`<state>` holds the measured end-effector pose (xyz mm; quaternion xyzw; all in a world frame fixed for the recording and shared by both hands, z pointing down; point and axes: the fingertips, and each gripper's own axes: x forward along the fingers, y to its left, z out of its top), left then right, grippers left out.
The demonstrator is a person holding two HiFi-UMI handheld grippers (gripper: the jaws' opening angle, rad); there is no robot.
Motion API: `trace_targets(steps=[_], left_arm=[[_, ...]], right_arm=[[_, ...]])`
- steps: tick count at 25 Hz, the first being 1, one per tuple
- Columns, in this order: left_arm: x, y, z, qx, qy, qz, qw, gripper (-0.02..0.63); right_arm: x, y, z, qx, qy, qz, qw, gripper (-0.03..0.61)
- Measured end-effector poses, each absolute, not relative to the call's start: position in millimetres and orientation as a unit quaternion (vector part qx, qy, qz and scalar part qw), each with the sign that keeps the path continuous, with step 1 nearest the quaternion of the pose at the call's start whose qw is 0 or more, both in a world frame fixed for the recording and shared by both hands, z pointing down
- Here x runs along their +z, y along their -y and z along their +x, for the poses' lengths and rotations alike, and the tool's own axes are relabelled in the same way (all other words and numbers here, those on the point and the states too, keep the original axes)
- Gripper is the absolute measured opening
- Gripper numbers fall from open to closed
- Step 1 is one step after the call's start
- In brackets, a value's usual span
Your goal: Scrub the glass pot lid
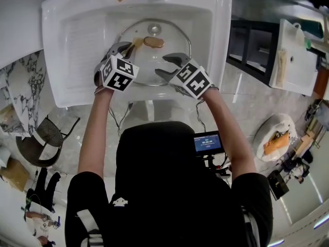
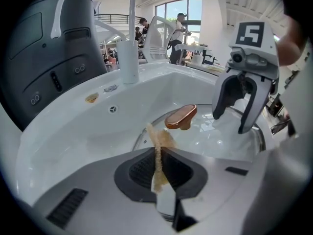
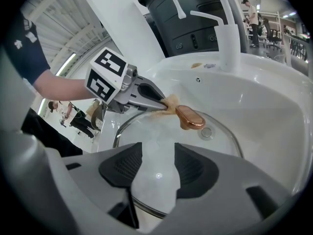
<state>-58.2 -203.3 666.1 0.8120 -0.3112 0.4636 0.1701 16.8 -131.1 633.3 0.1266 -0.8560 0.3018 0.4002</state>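
Left claw pinches a tan cloth by the knob of the glass lid; right claw gapes open.

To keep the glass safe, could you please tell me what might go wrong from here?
The right gripper stands open over the glass lid, not clamping it, so the lid may slide in the sink under scrubbing. The left gripper pinches only a thin tan cloth, which could slip or snag on the knob.
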Motion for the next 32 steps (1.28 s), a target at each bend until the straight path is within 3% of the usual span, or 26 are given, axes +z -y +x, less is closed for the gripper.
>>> trace_targets(steps=[32], left_arm=[[645, 165, -55, 0.460, 0.311, 0.818, 0.147, 0.021]], right_arm=[[634, 131, 17, 0.302, 0.853, 0.122, 0.407, 0.193]])
